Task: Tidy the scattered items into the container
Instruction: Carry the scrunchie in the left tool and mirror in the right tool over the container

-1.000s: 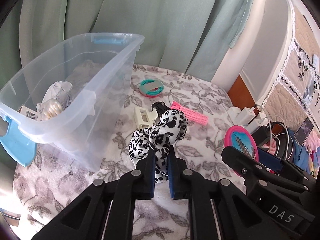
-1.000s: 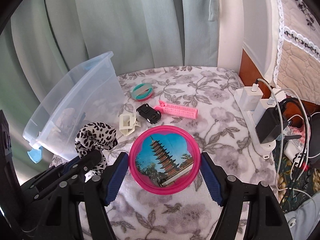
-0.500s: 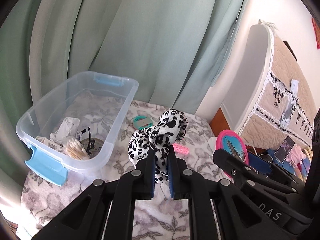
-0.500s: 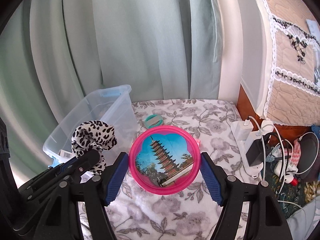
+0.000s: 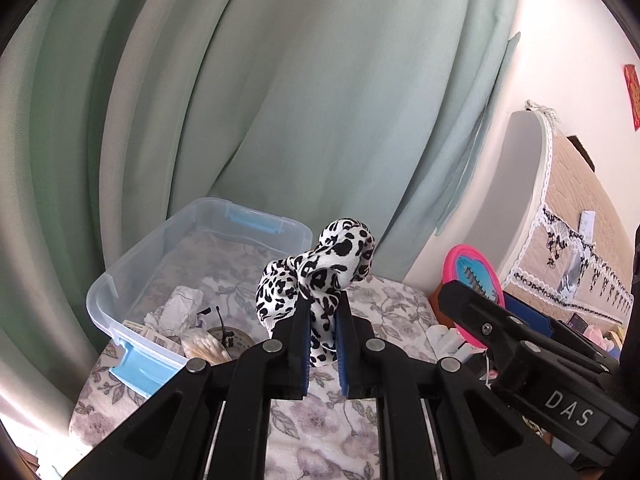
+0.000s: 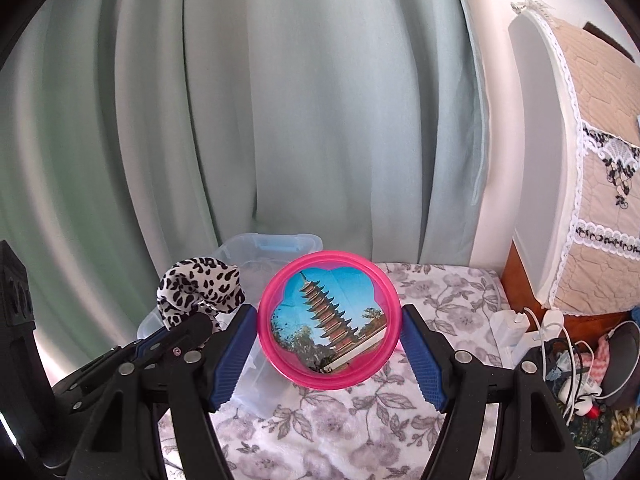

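My left gripper is shut on a black-and-white leopard-print scrunchie, held high above the floral cloth. Below and to its left stands the clear plastic container with blue latches, holding crumpled paper, cotton swabs and small boxes. My right gripper is shut on a round pink mirror with a pagoda picture, clamped by its rim between the blue pads. The mirror also shows at the right of the left wrist view. The scrunchie and the container's far end appear left of the mirror.
Green curtains hang behind the table. A white appliance with a lace-trimmed quilted cover stands at the right. A power strip with chargers and cables lies by the table's right edge. The floral cloth covers the table.
Both grippers have risen with their loads and tilted up toward the curtains. The table and container now sit lower and smaller in both views; the small items on the cloth are out of sight.
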Motion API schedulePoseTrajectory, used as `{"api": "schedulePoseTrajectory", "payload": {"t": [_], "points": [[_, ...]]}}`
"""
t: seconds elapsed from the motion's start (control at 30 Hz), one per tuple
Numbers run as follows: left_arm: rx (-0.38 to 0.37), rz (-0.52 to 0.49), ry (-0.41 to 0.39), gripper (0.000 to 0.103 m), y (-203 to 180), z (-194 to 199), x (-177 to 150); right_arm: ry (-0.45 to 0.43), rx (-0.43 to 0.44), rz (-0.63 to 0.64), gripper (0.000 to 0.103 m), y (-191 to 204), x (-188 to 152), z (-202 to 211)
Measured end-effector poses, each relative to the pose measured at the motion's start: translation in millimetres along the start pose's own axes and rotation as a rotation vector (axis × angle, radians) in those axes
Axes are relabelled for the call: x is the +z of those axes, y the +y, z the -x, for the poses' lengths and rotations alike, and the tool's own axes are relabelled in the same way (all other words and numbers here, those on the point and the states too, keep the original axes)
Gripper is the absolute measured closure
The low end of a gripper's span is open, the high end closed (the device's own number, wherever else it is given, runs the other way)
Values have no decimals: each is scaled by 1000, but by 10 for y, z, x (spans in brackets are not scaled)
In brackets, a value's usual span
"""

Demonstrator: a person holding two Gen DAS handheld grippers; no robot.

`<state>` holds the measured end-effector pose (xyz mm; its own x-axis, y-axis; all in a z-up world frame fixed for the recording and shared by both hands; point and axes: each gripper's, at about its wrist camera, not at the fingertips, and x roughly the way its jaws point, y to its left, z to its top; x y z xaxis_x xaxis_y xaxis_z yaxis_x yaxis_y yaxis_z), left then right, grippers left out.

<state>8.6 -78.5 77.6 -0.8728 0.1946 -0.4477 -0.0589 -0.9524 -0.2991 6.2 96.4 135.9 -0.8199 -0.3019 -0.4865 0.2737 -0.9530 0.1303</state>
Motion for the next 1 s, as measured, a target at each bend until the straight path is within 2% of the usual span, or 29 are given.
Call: {"api": "schedulePoseTrajectory", "payload": {"t": [0.3, 0.53, 0.8, 1.0], "points": [[81, 99, -23, 92, 481, -2, 98, -17, 69, 60, 28, 388, 84, -123], [135, 164, -12, 92, 834, -61, 102, 41, 106, 105, 28, 644, 5, -384], [150, 202, 21, 92, 1096, -153, 81, 100, 131, 146, 28, 874, -74, -648], [163, 222, 41, 92, 1247, -282, 88, 139, 134, 144, 28, 903, -107, -863]]}}
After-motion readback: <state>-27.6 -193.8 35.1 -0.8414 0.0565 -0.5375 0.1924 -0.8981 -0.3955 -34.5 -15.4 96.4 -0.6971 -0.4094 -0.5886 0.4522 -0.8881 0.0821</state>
